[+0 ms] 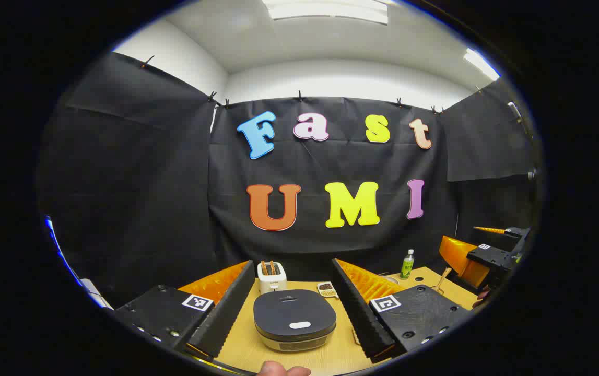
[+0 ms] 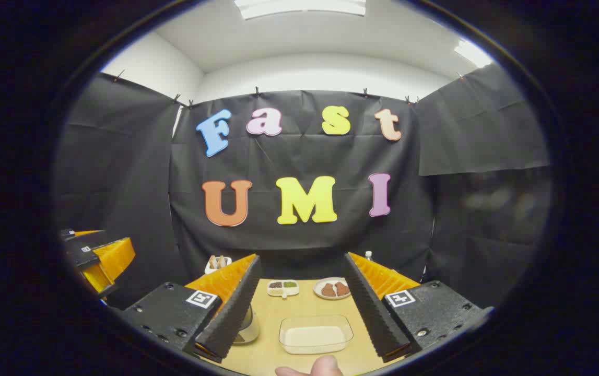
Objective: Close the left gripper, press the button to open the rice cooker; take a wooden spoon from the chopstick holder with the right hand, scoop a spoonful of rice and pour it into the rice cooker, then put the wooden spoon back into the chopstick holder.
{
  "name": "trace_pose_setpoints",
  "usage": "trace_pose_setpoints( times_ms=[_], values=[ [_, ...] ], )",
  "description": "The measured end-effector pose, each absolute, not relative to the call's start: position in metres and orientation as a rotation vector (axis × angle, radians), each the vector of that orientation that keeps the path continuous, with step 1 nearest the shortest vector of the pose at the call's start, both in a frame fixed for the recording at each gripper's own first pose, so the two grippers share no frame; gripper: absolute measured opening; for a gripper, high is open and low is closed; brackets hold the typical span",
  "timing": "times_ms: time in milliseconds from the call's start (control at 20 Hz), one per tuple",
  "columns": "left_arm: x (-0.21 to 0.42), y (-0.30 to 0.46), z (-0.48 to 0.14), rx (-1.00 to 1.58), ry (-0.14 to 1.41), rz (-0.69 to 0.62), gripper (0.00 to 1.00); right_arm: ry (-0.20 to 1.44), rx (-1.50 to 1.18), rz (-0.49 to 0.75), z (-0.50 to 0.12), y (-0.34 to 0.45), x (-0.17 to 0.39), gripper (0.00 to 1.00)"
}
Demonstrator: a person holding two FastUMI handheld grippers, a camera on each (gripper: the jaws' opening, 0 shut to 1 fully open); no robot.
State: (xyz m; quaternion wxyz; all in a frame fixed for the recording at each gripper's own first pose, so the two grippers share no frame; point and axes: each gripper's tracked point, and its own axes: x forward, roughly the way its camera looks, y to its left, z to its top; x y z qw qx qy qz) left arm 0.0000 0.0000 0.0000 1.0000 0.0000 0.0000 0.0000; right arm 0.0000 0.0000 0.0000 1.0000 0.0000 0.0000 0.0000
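Observation:
The rice cooker [image 1: 294,318] sits on the wooden table between my left gripper's fingers, its dark lid down and a white button [image 1: 299,325] at the lid's front. My left gripper [image 1: 293,262] is open and holds nothing. My right gripper [image 2: 302,257] is open too, above a clear box of rice [image 2: 316,334]. A pale round container [image 2: 248,328] is half hidden behind its left finger. A wooden handle [image 1: 441,280] sticks up beside the right gripper [image 1: 492,256], seen far right in the left gripper view.
A white toaster [image 1: 271,277] stands behind the cooker, with a small dish [image 1: 326,289] and a green bottle [image 1: 407,263] further right. A divided dish [image 2: 283,287] and a plate of brown food [image 2: 332,289] lie beyond the rice box. The left gripper [image 2: 95,256] shows at far left.

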Motion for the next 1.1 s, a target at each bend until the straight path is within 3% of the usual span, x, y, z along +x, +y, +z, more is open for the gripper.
trace_pose_setpoints(
  times_ms=[1100],
  values=[
    [0.002, 0.0, -0.013, -0.015, 0.03, 0.053, 0.94, 0.004, 0.018, -0.012, 0.002, -0.026, 0.004, 1.0]
  ],
)
